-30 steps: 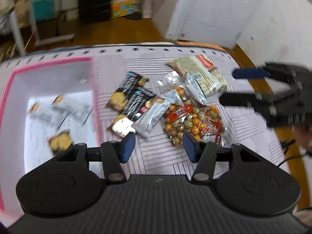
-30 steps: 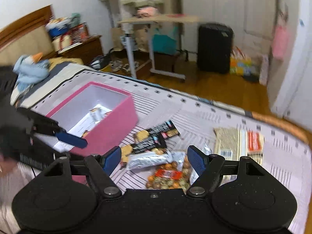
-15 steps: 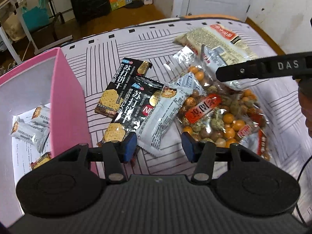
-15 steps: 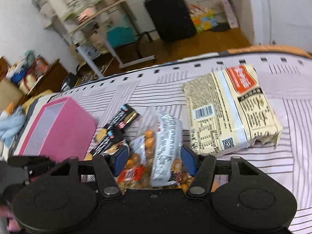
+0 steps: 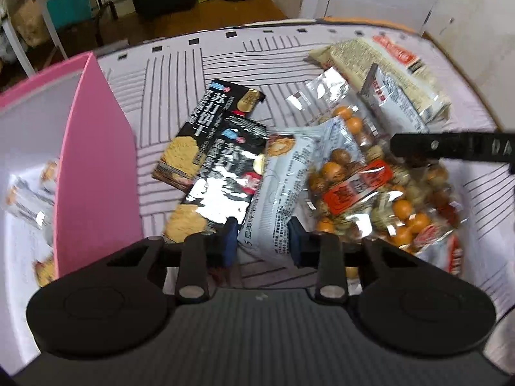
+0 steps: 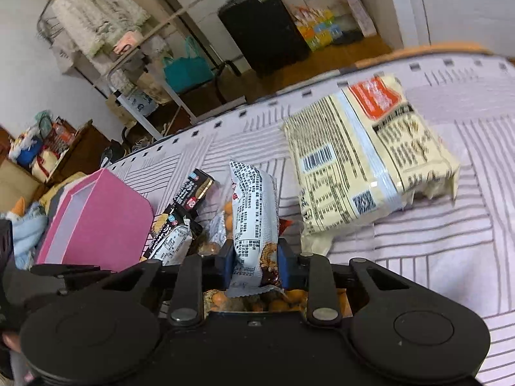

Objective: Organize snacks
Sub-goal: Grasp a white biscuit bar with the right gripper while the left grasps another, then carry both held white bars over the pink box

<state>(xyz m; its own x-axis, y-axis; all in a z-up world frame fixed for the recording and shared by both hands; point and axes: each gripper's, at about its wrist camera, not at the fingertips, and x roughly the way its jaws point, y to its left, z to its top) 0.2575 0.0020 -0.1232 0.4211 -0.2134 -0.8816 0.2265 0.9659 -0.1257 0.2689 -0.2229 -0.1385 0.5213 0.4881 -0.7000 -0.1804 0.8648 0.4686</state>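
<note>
Both your claws have just been closing, and each now has a packet. Your left gripper [image 5: 262, 239] pinches the near end of a pale grey snack pack [image 5: 280, 186] lying in the heap near the middle of the bedspread [image 5: 180, 64], just beside the pink box [image 5: 96, 167]. Your right gripper [image 6: 252, 263] clamps a white snack pack [image 6: 254, 212], tilted up over the bag of nuts [image 5: 376, 193]. A second ago both hung open above the pile. Two packs look ready for the box.
</note>
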